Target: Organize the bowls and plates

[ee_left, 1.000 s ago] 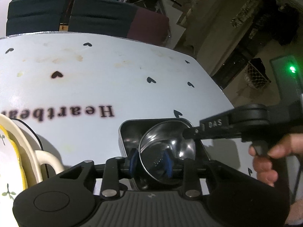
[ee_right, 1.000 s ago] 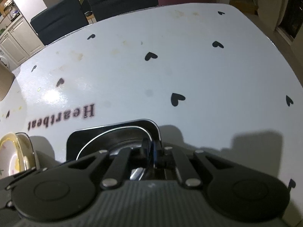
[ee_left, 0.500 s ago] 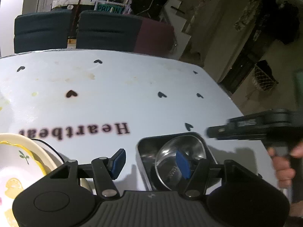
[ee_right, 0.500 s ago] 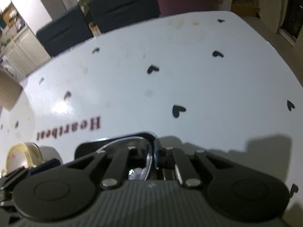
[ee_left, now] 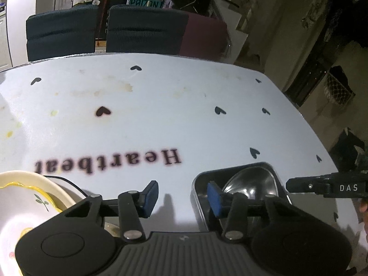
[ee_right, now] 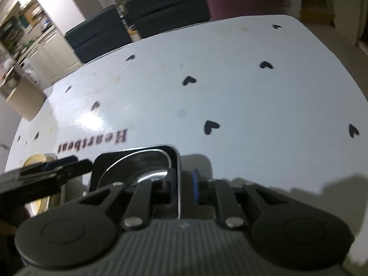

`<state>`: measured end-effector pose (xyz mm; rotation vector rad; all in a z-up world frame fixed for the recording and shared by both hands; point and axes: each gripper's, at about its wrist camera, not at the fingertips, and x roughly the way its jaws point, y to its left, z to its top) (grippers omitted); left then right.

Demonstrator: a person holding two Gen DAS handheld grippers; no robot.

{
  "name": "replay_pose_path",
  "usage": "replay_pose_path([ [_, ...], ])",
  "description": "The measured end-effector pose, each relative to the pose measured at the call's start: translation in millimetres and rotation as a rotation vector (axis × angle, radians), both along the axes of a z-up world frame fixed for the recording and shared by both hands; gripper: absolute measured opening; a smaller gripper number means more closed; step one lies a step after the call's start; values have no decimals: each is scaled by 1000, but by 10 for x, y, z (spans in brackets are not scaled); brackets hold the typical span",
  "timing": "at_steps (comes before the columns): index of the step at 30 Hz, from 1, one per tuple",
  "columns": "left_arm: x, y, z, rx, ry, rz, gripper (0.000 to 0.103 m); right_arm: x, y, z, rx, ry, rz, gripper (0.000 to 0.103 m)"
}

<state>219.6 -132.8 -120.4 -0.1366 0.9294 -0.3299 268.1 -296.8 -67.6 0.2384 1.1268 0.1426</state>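
Since a second ago the left gripper [ee_left: 181, 196] has let go of the steel bowl [ee_left: 250, 184], now resting in the square tray [ee_left: 272, 172] at lower right, its empty jaws closing, while the right gripper [ee_right: 182, 184] straddles the tray's rim, jaws narrowing, so the bowl looks placed.

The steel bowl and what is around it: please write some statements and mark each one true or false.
1. The steel bowl lies inside the square metal tray. True.
2. The left claw grips the bowl. False: nothing is between its closing pads.
3. The table cover carries black hearts. True.
4. The flowered plate sits in the tray. False: it is beside it.
5. The right claw straddles the tray's wall. True.
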Motion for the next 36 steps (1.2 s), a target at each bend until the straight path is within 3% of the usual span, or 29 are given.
replay_pose_path([
  [8,8,19,-63,4,18,0,44,48,158,-71,-68,36,49,15],
  [28,-38,-40,-45,17,32,-47,38,95,170,-157,-80,62,63,12],
  [36,-52,-92,-41,25,34,-68,30,93,177,-156,-82,62,63,11],
])
